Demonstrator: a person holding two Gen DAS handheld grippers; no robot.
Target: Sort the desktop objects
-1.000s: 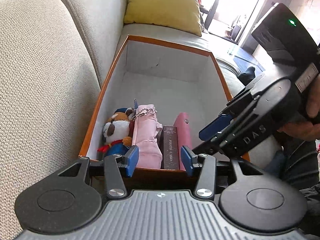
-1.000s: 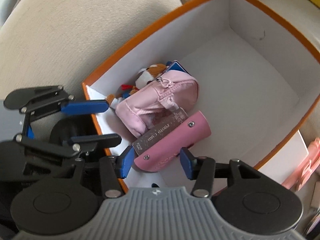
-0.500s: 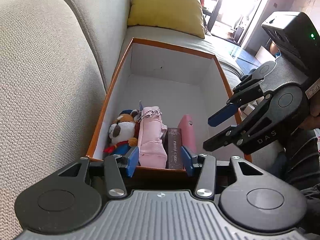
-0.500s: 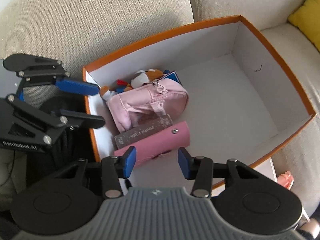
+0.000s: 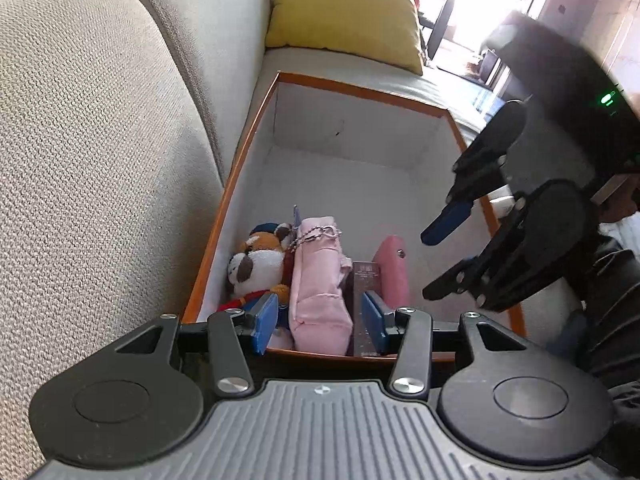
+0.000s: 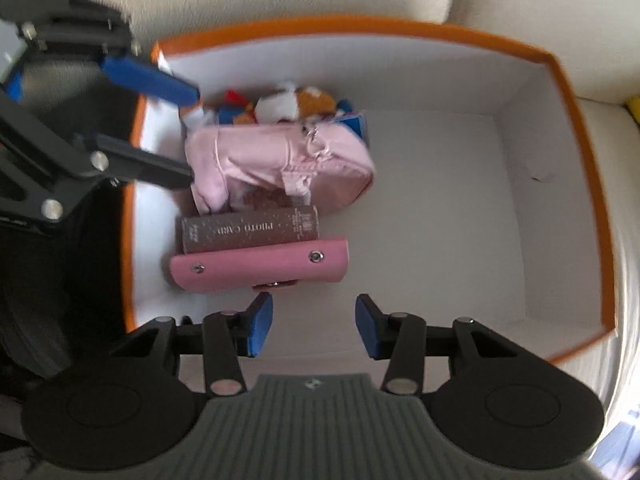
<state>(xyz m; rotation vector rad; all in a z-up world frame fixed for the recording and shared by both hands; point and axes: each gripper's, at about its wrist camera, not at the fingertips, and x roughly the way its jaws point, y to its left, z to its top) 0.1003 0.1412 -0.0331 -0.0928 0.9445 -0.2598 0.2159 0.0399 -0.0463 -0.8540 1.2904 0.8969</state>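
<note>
A white box with an orange rim [image 5: 256, 128] [image 6: 360, 28] sits on a sofa seat. At its near end lie a plush toy [image 5: 260, 264] [image 6: 304, 104], a pink pouch [image 5: 320, 292] [image 6: 280, 156], a brown "PHOTO CARD" box [image 5: 362, 280] [image 6: 248, 230] and a pink snap case [image 5: 394, 268] [image 6: 260, 270], side by side. My left gripper [image 5: 318, 320] [image 6: 180, 132] hovers open over the box's near end, holding nothing. My right gripper [image 6: 314, 322] [image 5: 440, 258] points straight down above the box, open and empty, beside the pink case.
A beige sofa backrest [image 5: 100, 140] runs along the box's left side. A yellow cushion [image 5: 344, 12] lies beyond the far end. The far half of the box floor [image 6: 440, 200] is bare white. A person's hand holds the right gripper at the box's right edge.
The right gripper has rolled and drawn back from the pink case, and it now looks straight down into the box. The left gripper has stayed where it was.
</note>
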